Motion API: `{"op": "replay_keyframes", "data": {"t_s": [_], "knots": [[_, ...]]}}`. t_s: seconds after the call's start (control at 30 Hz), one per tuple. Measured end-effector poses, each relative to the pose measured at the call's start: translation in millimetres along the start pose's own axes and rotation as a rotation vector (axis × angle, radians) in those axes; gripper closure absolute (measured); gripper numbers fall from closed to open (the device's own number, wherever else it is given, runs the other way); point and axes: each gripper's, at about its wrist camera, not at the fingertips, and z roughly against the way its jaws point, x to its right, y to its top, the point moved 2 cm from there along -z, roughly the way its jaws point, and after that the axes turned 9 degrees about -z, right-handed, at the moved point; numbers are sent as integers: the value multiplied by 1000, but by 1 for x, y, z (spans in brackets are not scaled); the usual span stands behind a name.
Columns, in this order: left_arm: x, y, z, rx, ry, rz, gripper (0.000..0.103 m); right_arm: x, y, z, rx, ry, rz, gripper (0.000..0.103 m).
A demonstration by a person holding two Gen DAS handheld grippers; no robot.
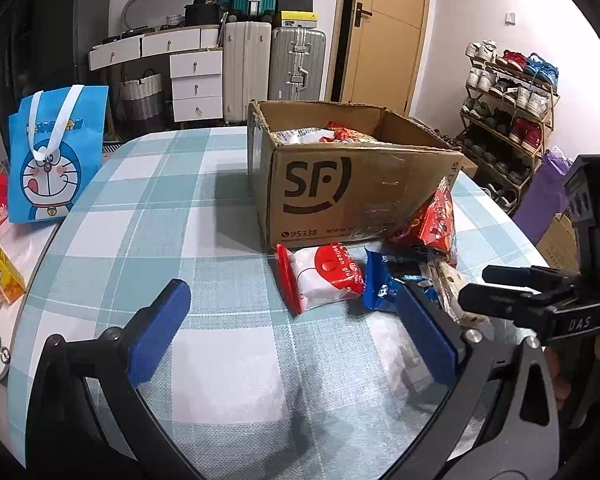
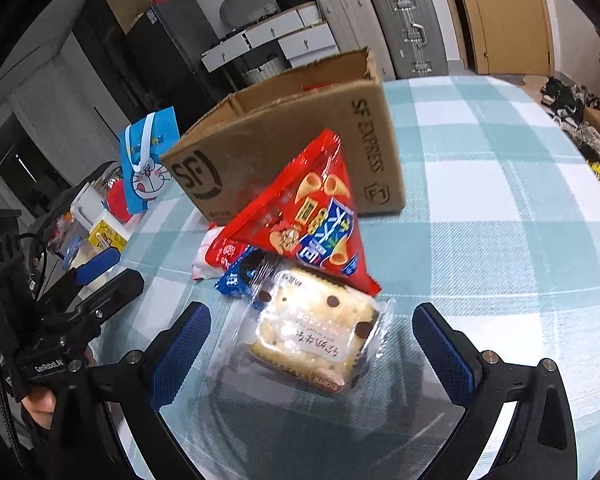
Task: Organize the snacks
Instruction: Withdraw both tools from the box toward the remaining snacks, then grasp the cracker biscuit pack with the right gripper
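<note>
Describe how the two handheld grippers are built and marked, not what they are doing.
Both are black handheld frames with curved arms, silver bolts and ribbed blue rectangular pads on the jaws. The left gripper bears white "GenRobot.AI" lettering on its body in the right wrist view, with a black cable beside it. The right gripper has "DAS" embossed on its black body in the left wrist view.
</note>
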Motion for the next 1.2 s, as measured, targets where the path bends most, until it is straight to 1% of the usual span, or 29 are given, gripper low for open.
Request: {"op": "replay_keyframes", "data": {"t_s": [0.2,0.37,0.6,0.7,0.83,0.9,1.03,1.1,1.2], "knots": [[-3,-1,-3,-5,-3,10,0,-1,-3,-11,-12,-18,-6,0],[-2,-2,-4,-9,-7,14,0,0,-3,-16,-17,0,-13,0],[0,-4,-9,-20,-14,8,0,0,-3,-24,-19,-6,-21,0],[3,-5,-11,-23,-16,0,0,-1,-3,-25,0,-61,18,0],[3,-6,-12,-24,-16,-1,0,-1,-4,-28,-7,-112,47,0],[3,-6,-12,-23,-14,2,0,-3,-4,-28,-14,-154,85,0],[2,-6,-16,-30,-13,9,0,4,-7,-24,-44,-187,129,0],[1,-6,-16,-30,-13,9,0,8,-8,-23,-56,-229,146,0],[0,-6,-17,-27,-13,7,0,11,-10,-19,-67,-241,167,0]]}}
